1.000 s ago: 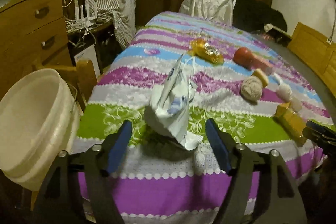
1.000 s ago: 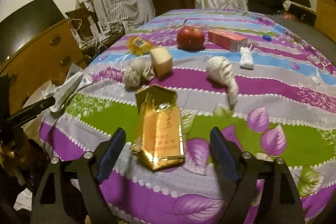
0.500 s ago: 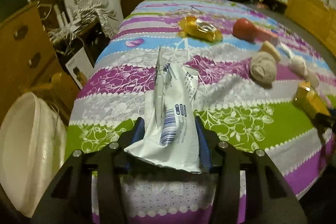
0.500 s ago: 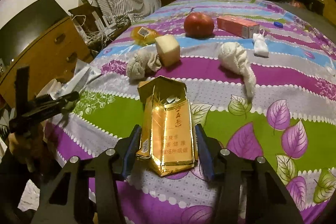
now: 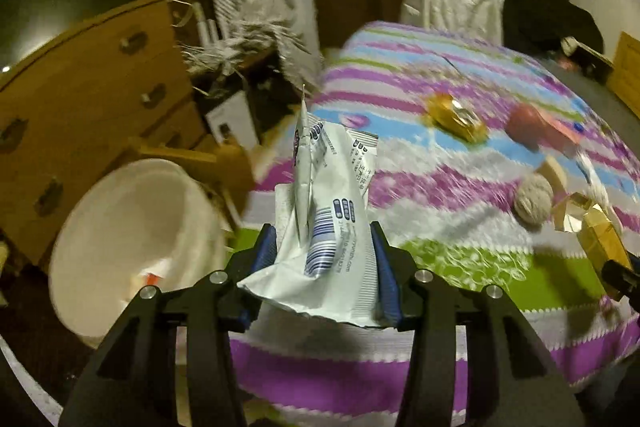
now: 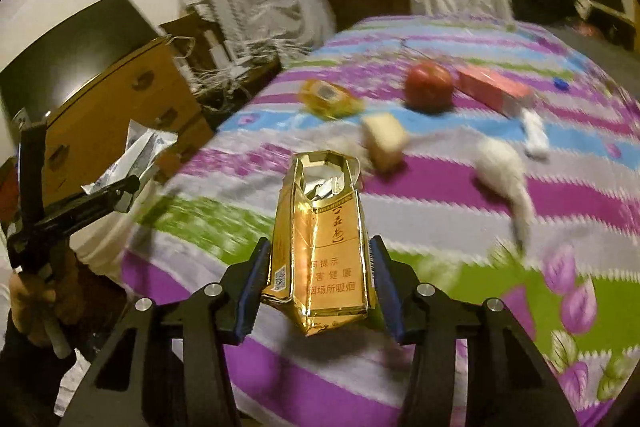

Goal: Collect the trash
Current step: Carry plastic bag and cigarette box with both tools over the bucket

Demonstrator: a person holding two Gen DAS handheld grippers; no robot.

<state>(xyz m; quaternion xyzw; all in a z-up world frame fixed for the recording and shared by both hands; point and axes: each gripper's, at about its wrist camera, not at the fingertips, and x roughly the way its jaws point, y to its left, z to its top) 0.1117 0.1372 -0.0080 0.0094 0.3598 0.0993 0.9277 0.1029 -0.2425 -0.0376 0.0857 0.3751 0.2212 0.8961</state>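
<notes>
Trash is held in both tongs above the desk (image 5: 460,267), which is covered with a cloth of purple, green and blue stripes. The left tongs (image 5: 325,263) have just been closing, and their blue pads now press on the two sides of a crumpled white wrapper (image 5: 328,211) with a barcode; it stands up in the lower middle of the left wrist view. The right tongs (image 6: 318,279) have also just been closing, and they clamp an open gold cigarette pack (image 6: 320,239), which stands upright in the lower middle of the right wrist view.

At the lower left of the left wrist view there is a white bucket (image 5: 132,227) beside the desk edge, with something small and orange inside. Behind it stands a wooden dresser (image 5: 80,99).

Other things lie on the cloth, well apart from the tongs: a yellow wrapper (image 6: 330,99), a red apple (image 6: 429,87), a pink box (image 6: 494,89), a pale cube (image 6: 386,141) and a white twisted rag (image 6: 506,171). A round grey ball (image 5: 534,203) lies at the right of the left wrist view.

In the right wrist view, the left tongs with the white wrapper appear at the left edge, and a hand (image 6: 34,303) grips their handle.
</notes>
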